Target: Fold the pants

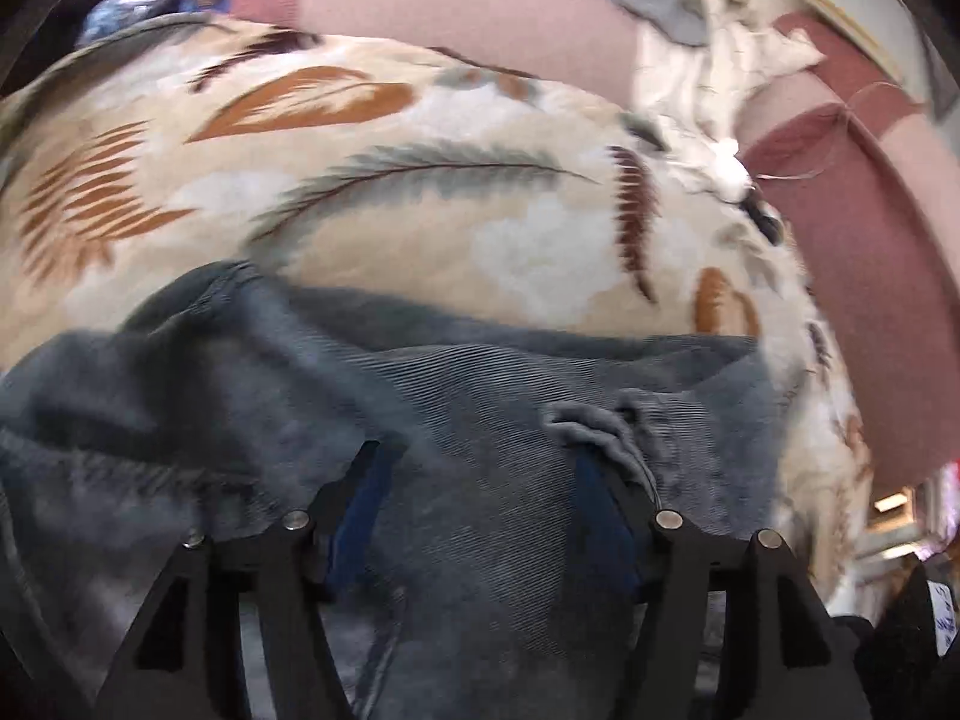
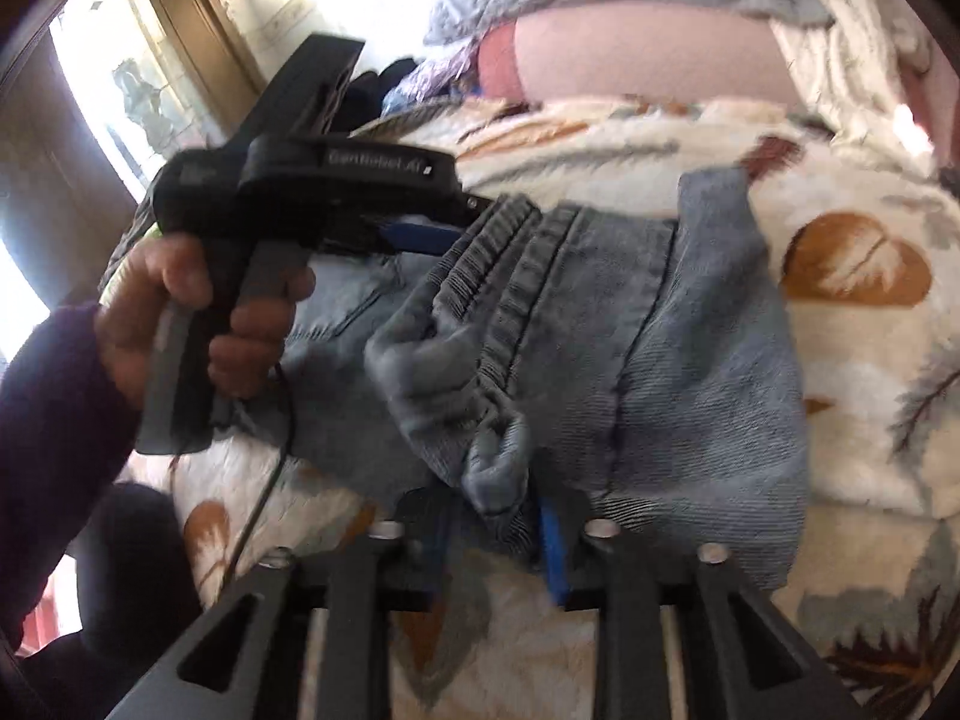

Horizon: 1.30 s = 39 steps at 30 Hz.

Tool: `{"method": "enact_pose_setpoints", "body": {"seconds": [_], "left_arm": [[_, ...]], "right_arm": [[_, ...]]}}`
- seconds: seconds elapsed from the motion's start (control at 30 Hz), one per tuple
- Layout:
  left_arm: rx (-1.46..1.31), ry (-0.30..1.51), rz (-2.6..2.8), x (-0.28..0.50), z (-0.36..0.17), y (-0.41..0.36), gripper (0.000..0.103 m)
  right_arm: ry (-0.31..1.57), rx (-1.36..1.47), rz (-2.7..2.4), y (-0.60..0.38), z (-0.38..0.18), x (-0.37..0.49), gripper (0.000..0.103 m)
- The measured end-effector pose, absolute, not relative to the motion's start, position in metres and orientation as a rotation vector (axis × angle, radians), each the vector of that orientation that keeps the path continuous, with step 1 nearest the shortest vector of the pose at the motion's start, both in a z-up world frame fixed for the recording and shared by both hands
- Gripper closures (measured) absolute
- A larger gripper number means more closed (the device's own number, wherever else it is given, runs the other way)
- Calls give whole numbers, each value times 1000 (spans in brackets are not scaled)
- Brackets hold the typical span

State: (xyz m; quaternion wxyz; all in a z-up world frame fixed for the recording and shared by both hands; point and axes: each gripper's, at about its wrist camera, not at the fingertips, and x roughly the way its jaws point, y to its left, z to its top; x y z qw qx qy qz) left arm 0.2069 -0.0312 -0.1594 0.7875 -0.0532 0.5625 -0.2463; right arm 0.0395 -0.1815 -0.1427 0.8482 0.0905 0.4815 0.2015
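Grey-blue denim pants (image 2: 630, 324) are lying bunched on a bed, over a fleecy cream blanket (image 2: 858, 420) printed with rust and grey feathers. The left tool (image 1: 480, 468) is hovering with its jaws apart above the cloth, gripping nothing. The right tool (image 2: 498, 516) is standing partly open, with a fold of the elastic waistband (image 2: 504, 276) between its pads. The denim looks soft, limp and fairly heavy; the waistband offers the firmest hold. A pink pillow (image 1: 456, 6) and a bright window (image 2: 114, 72) are sitting beyond.
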Motion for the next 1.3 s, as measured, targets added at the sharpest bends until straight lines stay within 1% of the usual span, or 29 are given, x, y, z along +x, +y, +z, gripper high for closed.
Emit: {"method": "enact_pose_setpoints", "body": {"seconds": [0.07,0.1,0.13,0.2,0.27,0.3,0.4,0.53,0.77,0.8,0.87,0.9,0.97,1.0,1.03,1.13,1.2,1.3], "left_arm": [[-133,1217,-497,206,-157,-23,37],[-148,1212,-471,206,-154,-18,37],[-162,1201,-444,207,-151,-13,37],[-204,1157,-394,205,-141,-1,37],[-236,1122,-386,203,-129,4,34],[-239,1117,-401,202,-125,2,31],[-207,1126,-450,201,-119,-17,30],[-137,1174,-468,198,-125,-54,30],[60,1208,-409,195,-150,-95,31],[62,1214,-411,195,-153,-97,36],[82,1207,-402,192,-154,-97,43],[92,1194,-407,191,-152,-96,50],[123,1157,-421,186,-147,-96,60],[138,1139,-424,185,-143,-95,68],[151,1124,-427,183,-139,-92,72],[181,1119,-421,183,-137,-88,74],[173,1114,-419,183,-136,-85,74],[114,1105,-395,182,-132,-77,71]], "right_arm": [[1027,242,471,-182,-141,41,41],[1021,255,495,-182,-137,39,37],[1008,259,511,-183,-133,38,35],[968,288,557,-191,-121,33,35],[907,323,542,-205,-108,27,35],[875,341,509,-215,-103,25,35],[834,437,397,-245,-100,26,35],[846,617,258,-284,-116,31,35],[840,762,158,-318,-125,35,35],[842,774,156,-321,-126,36,35],[846,791,153,-322,-126,38,35],[847,793,149,-323,-126,39,35],[845,792,145,-322,-126,38,35],[844,789,141,-322,-125,38,35],[842,788,140,-322,-125,38,35],[835,784,146,-320,-125,40,35],[835,766,148,-318,-124,40,35],[836,735,157,-312,-124,42,35]]}}
